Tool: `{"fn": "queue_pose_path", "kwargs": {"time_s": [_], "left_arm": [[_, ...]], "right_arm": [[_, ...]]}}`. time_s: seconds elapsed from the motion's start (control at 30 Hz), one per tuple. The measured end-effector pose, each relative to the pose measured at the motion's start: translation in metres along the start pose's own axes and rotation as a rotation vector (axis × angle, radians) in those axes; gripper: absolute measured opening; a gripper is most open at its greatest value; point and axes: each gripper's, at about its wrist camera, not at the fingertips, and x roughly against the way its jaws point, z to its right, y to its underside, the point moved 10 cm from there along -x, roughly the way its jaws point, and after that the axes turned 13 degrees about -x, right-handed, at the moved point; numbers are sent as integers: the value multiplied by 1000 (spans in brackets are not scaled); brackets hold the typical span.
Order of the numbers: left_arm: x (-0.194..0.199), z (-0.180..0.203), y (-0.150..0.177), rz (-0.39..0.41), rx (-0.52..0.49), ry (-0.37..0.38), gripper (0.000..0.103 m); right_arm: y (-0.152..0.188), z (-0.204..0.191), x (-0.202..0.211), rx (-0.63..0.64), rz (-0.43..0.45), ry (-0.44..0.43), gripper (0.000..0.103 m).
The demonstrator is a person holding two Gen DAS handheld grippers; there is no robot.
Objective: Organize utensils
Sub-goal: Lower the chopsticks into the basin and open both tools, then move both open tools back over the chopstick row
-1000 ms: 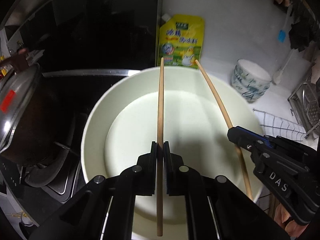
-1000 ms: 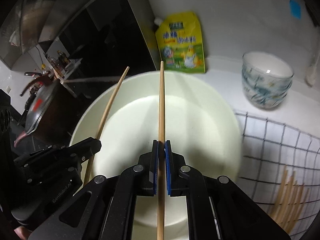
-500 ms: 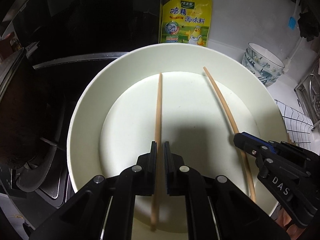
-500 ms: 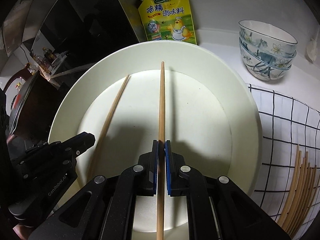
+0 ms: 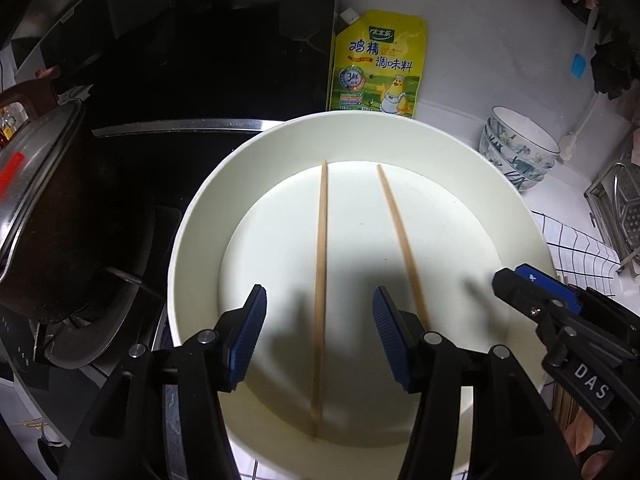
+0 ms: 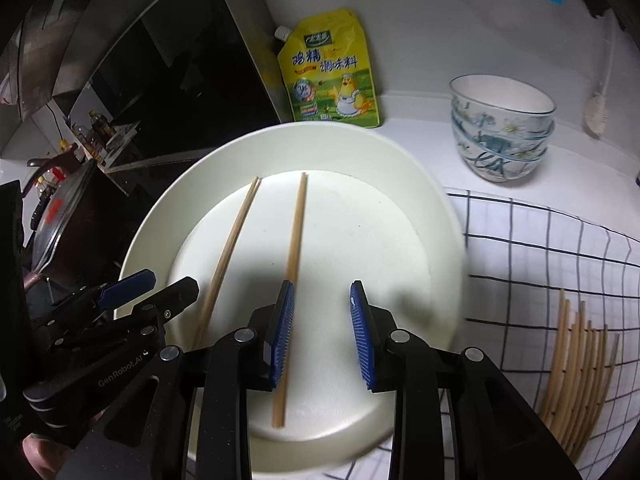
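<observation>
Two wooden chopsticks lie side by side on a large white plate, which also shows in the right wrist view. The left chopstick lies between the fingers of my left gripper, which is open and empty. The right chopstick lies beside it. In the right wrist view the right chopstick runs past the left finger of my right gripper, which is open and empty. The left chopstick and the left gripper show at its left.
A yellow seasoning pouch leans on the back wall. Stacked patterned bowls stand at the right. A bundle of several chopsticks lies on a checked cloth. A dark pot with a lid sits on the stove at left.
Both grippers lowered their chopsticks onto the plate and opened, the left first. The chopsticks now lie flat on the plate, released.
</observation>
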Motion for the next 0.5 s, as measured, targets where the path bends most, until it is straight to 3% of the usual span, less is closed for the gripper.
{"fn": "queue_pose_path", "kwargs": {"time_s": [0.33, 0.5], "left_arm": [[36, 23, 7, 49, -42, -16, 62], [55, 50, 11, 70, -67, 14, 63]], "right_arm": [[14, 26, 54, -35, 66, 0, 29], [25, 49, 86, -51, 93, 18, 31]]}}
